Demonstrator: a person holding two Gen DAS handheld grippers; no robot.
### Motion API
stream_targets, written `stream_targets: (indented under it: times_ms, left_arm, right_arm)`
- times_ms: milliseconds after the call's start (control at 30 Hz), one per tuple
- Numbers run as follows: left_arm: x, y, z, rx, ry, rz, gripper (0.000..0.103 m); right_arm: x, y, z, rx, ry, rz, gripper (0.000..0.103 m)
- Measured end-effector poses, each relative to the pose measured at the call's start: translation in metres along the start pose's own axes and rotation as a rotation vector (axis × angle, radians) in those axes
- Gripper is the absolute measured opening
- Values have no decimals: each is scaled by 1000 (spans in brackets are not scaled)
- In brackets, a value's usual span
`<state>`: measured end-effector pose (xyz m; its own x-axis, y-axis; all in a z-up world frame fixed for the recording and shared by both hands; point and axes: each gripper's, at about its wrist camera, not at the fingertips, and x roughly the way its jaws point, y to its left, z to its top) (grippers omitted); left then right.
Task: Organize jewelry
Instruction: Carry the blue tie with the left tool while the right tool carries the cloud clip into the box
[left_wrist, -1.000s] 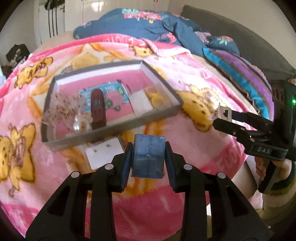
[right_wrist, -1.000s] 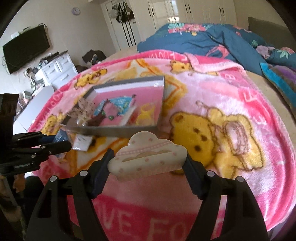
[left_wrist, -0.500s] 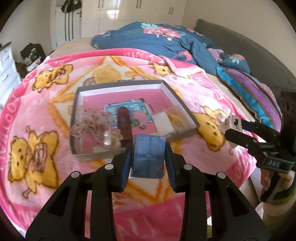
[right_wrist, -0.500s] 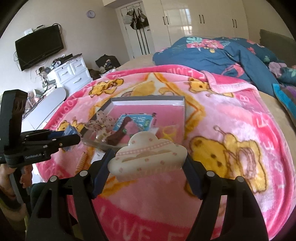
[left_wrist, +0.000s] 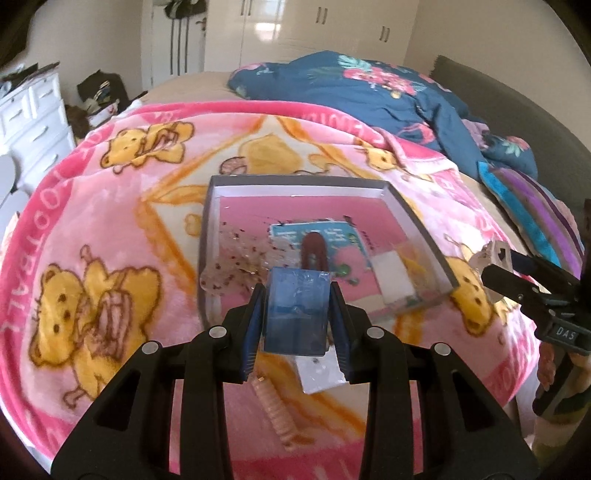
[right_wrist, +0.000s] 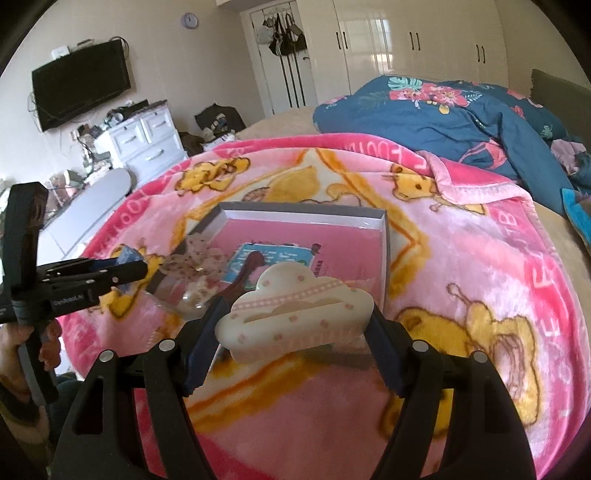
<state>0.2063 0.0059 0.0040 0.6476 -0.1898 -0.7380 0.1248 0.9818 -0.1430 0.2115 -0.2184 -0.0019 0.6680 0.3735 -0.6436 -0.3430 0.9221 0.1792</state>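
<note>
Jewelry box first: a small blue box (left_wrist: 296, 311) sits pinched between the fingers of the left gripper (left_wrist: 296, 314), held up off the bed. The right gripper (right_wrist: 295, 328) is clamped on a cream cloud-shaped hair claw (right_wrist: 295, 319) with pink dots. Just ahead of both grippers there's a grey shallow tray (left_wrist: 406, 206) on the pink bear blanket (left_wrist: 92, 258), with a brown hair clip (left_wrist: 313, 248), a teal card (left_wrist: 325, 230) and a clear speckled bow (left_wrist: 236, 258) inside. Below the left gripper, on the blanket, lie a peach ridged clip (left_wrist: 275, 411) and a white card (left_wrist: 319, 374). Farther off, a blue floral duvet (right_wrist: 443, 110) is bunched up.
</note>
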Motion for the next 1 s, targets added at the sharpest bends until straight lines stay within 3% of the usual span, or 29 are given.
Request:
stream_targets:
  times_ms: [333,767,900,1000]
  left_arm:
    - [42,7,8,-26,47,4,26]
    - [70,5,11,-16,79,18,27]
    - [69,6,12,-20,78,18,28]
    - [68,6,12,-19,77,14,36]
  right_arm:
    - [52,-9,4,-9,67,-56,72]
    - [93,-10,3,18,123,-54,72]
    - [91,-9,5,27,110,-57,83]
    - [80,-10,6,45,85,-43,86]
